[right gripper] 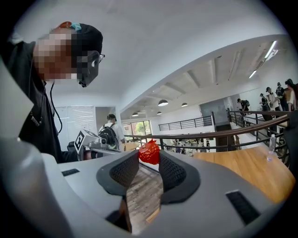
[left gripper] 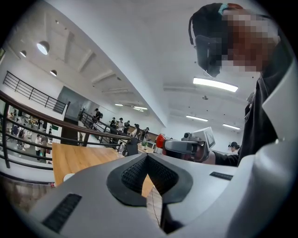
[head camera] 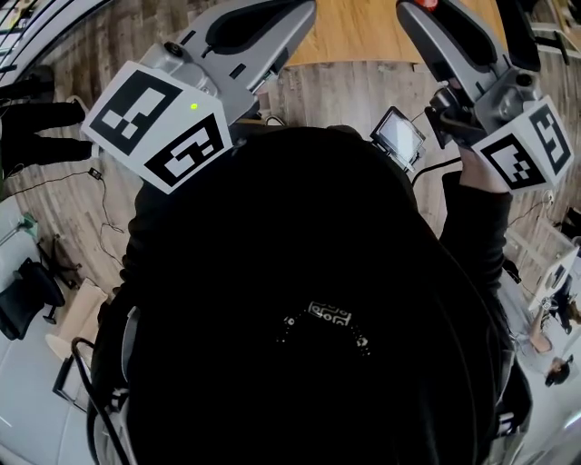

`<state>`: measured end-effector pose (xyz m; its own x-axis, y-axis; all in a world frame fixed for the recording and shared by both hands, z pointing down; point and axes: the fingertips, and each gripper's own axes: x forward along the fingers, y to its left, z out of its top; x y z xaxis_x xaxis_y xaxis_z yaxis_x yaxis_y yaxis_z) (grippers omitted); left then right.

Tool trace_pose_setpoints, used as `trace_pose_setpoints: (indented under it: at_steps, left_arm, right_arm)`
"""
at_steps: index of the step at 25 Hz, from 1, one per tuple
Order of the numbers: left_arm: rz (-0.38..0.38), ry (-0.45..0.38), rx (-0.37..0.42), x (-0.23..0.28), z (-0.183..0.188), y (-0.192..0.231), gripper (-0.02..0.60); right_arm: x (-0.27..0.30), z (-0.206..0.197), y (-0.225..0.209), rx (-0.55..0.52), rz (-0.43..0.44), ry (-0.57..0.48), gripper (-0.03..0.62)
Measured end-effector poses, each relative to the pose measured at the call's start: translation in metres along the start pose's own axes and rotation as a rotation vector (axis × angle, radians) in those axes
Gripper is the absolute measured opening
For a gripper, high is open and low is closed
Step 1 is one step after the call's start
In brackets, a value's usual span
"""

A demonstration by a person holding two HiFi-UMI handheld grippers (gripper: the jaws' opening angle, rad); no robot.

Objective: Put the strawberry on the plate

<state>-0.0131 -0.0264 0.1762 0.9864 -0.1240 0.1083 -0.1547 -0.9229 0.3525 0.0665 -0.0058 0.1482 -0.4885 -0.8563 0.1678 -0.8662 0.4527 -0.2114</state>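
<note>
Right gripper (right gripper: pixel 148 156) pinches strawberry (right gripper: pixel 149 152) at its jaw tips, 12 o'clock, carried roughly level, probably for transfer over table (right gripper: pixel 251 167) at 4; left gripper (left gripper: pixel 146 154) jaws closed, empty, likely parked clear; plate not identifiable.

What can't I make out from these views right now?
- Plate: not identifiable; the person's dark top fills the head view.
- Table: cut off at head view's top edge.
- Strawberry: sides covered by the right hand-held gripper pads, right gripper view.
</note>
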Motion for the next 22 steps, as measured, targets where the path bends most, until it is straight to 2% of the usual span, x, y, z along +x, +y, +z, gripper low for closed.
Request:
trace_pose_setpoints:
  at_steps: [7, 12, 18, 22]
  left_arm:
    - [0.011, -0.014, -0.012, -0.009, -0.008, 0.009, -0.002]
    - [0.019, -0.015, -0.002, -0.016, -0.002, 0.01, -0.002]
    - [0.06, -0.016, -0.008, -0.026, -0.005, 0.012, -0.002]
    - [0.113, -0.03, -0.017, -0.032, 0.003, 0.029, -0.002]
  right_arm:
    - [0.011, -0.009, 0.004, -0.008, 0.017, 0.025, 0.144]
    - [0.02, 0.002, 0.007, -0.018, 0.034, 0.015, 0.144]
    - [0.035, 0.003, 0.013, -0.023, 0.101, 0.028, 0.144]
    - [0.06, 0.012, 0.01, -0.036, 0.163, 0.033, 0.144]
